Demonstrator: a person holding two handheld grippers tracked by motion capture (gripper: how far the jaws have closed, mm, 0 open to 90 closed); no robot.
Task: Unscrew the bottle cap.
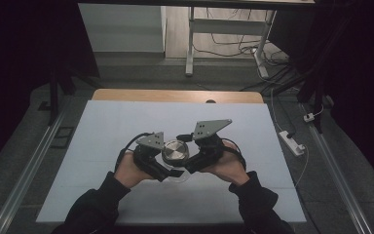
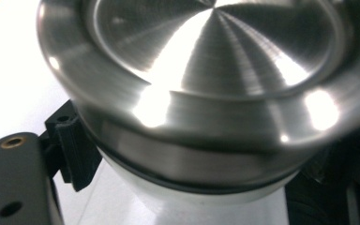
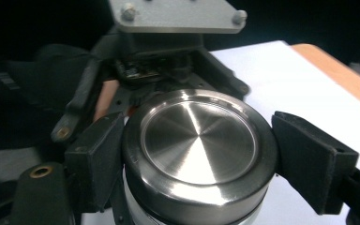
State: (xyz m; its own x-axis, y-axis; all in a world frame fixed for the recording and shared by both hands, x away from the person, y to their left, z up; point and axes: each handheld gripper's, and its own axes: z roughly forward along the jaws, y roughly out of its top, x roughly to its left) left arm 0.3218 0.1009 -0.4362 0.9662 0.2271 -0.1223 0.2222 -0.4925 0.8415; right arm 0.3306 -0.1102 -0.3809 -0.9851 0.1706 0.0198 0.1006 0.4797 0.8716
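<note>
hands come in from the bottom of the high view, and between them, held above the white table (image 1: 102, 146), is a container with a steel lid (image 1: 175, 151). going from left to right: the left hand (image 1: 129, 170) holds the left gripper (image 1: 168, 171), with its grey plate on top. its jaws are narrow and clamped on the container's body (image 2: 206, 206), a pale, perhaps clear part just below the metal lid. in the left gripper view the lid (image 2: 206, 70) is very close and one black pad (image 2: 77, 150) presses against the body under the dark ring. i think this grip is low on purpose: it keeps the body from turning and leaves the lid free for the other tool.

in the middle, the lid faces up toward the camera, a little tilted, and it is still seated on the body.

on the right, the right hand (image 1: 229, 165) brings the right gripper (image 1: 187, 161) against the lid from the other side. in the right gripper view its two black pads (image 3: 96, 159) stand on opposite sides of the lid's rim (image 3: 199, 187). the jaws are drawn in narrow on the lid, the left pad pressing it, the right pad at the rim. such a hold across the widest part gives good purchase, so i judge the lid is about to be twisted.

both grippers meet at the container, almost touching each other, so the two forces work against each other.
</note>
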